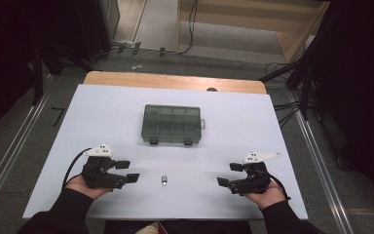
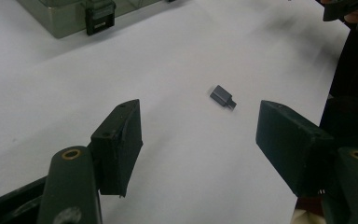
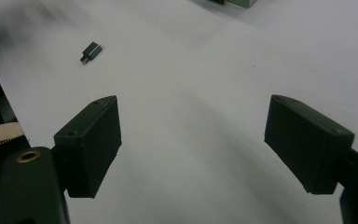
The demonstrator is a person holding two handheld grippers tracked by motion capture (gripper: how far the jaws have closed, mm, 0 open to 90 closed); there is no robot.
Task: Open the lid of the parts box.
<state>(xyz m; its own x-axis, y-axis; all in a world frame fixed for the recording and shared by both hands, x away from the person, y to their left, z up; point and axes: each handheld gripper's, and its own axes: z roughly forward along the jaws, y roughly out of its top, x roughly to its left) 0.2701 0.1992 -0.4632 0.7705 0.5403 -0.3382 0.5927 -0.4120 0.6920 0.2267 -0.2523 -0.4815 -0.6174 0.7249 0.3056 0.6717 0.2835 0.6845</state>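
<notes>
A white table [image 1: 102, 112] stands on a grey floor; a small dark adapter [image 1: 164, 180] lies near its near edge, between the left gripper [image 1: 126, 171] and the right gripper [image 1: 229, 174]; both grippers gape wide, holding nothing; a closed grey compartment box [image 1: 172, 125] sits farther off, centre.

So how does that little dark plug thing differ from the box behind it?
The small adapter is tiny and solid dark grey; the compartment box is far larger, see-through and split into sections. The adapter lies near the table's front, between the two grippers; the box sits farther back, latched shut. Both rest flat on the white table, untouched.
</notes>
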